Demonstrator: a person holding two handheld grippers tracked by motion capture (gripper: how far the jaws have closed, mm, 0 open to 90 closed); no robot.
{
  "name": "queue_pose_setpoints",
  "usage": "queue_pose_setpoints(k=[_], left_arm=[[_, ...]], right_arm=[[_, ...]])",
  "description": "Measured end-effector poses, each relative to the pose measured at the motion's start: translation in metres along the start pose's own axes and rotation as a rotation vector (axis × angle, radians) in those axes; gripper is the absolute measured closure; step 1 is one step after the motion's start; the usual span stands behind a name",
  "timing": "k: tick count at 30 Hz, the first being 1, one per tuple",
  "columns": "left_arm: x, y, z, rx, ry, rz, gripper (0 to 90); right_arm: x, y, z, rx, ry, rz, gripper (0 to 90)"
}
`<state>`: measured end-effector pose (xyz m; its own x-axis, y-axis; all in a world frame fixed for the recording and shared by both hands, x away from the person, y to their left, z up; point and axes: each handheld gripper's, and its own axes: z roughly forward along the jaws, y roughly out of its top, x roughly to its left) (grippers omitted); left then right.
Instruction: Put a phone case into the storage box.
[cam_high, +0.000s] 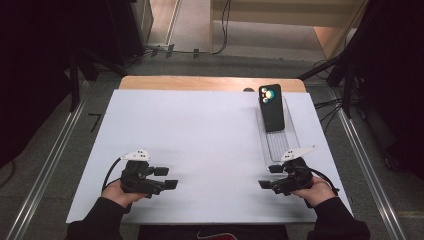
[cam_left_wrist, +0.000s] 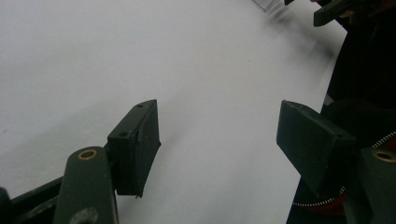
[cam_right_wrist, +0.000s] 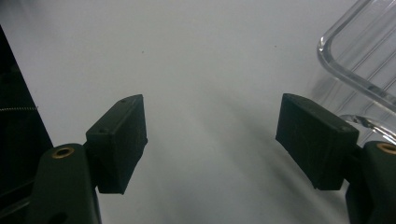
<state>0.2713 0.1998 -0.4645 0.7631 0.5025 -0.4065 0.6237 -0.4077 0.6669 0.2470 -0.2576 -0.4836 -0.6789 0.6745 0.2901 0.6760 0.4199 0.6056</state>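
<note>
Both the left gripper (cam_high: 167, 178) and the right gripper (cam_high: 268, 176) sit low over the white table (cam_high: 190, 130) with jaws apart and nothing between them — the black phone (cam_high: 271, 107) lies in the clear tray (cam_high: 278, 145), just beyond the right gripper.

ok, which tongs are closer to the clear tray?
The right tongs, at the clear tray's near end; its rim shows beside their jaws. The left tongs sit across the white board, both open.
</note>
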Motion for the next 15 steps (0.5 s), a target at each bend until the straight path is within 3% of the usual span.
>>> queue_pose_setpoints(k=[15], left_arm=[[-0.0009,0.0005,0.0010,0.002,-0.009,0.007,30.2]], right_arm=[[-0.0001,0.0002,-0.0007,-0.003,0.002,0.005,22.7]])
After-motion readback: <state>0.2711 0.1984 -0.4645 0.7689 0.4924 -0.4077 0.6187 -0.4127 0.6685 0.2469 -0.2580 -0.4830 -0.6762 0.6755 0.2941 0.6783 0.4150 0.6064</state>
